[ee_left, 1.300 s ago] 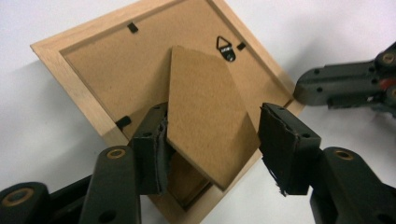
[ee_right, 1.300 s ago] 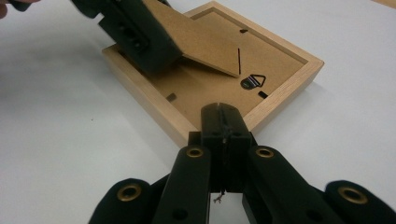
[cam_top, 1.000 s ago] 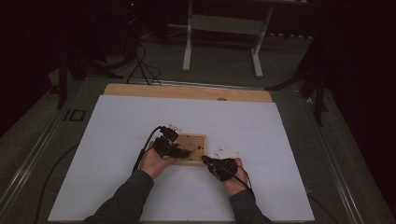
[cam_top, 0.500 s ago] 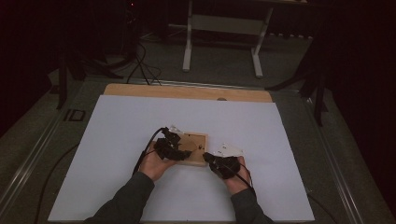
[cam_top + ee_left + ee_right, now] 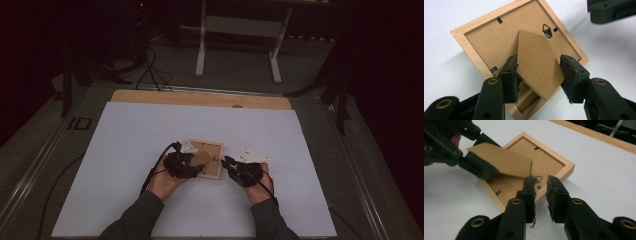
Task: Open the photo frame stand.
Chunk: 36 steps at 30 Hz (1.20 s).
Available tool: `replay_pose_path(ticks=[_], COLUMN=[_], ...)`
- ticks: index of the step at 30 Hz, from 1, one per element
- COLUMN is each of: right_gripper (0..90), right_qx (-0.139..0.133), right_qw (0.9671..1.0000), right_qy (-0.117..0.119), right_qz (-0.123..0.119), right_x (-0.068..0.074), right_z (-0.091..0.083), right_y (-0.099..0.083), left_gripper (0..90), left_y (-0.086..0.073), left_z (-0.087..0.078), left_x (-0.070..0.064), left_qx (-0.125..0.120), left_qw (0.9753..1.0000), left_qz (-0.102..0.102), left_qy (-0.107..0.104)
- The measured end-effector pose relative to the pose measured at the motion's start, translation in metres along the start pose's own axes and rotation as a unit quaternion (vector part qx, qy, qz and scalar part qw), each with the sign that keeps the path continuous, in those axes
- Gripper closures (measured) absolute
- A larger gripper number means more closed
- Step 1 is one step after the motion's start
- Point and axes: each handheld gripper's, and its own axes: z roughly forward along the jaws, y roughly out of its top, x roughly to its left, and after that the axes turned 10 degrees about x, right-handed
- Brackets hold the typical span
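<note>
A small square light-wood picture frame (image 5: 207,159) lies face down on the white sheet (image 5: 125,150) covering the table, near the person's edge and between the two hands, its brown fibreboard back turned up. From that back a brown fibreboard easel stand (image 5: 536,67) lifts at a slant, hinged at its upper end just beside the little triangular metal hanger (image 5: 546,28). The left gripper (image 5: 537,75) has its two black jaws set either side of this raised flap; the left one touches its edge, while the right one looks close to the other edge, and I cannot tell whether it actually presses it. The right gripper (image 5: 540,192) hovers over the frame's corner nearest the hanger, jaws parted with a narrow gap and nothing between them. In the high view both hands sit low over the sheet, the left gripper (image 5: 182,164) on the frame's left side, the right gripper (image 5: 240,169) just off its right edge.
</note>
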Motion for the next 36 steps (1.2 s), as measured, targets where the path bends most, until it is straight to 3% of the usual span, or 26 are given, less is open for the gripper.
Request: replay_pose_path(ticks=[9, 21, 29, 36], right_gripper=[69.0, 61.7, 51.5, 41.1], right_qx=[-0.016, 0.003, 0.012, 0.039], right_qw=[0.9999, 0.9998, 0.9993, 0.9973], right_qy=[-0.004, -0.014, 0.026, 0.049], right_qz=[-0.001, 0.01, 0.024, 0.04], right_x=[-0.009, -0.014, -0.018, -0.021], right_z=[-0.014, -0.001, 0.011, 0.026], right_y=[0.017, 0.032, 0.033, 0.032], left_gripper=[52.4, 52.3, 52.3, 52.1], left_y=[-0.013, -0.026, -0.032, -0.037], left_z=[-0.005, -0.009, -0.009, -0.008], left_x=[-0.008, -0.016, -0.019, -0.023], left_qx=[-0.021, -0.038, -0.047, -0.054], left_qw=[0.9993, 0.9968, 0.9952, 0.9927], left_qz=[0.02, 0.047, 0.057, 0.072], left_qy=[0.023, 0.052, 0.064, 0.08])
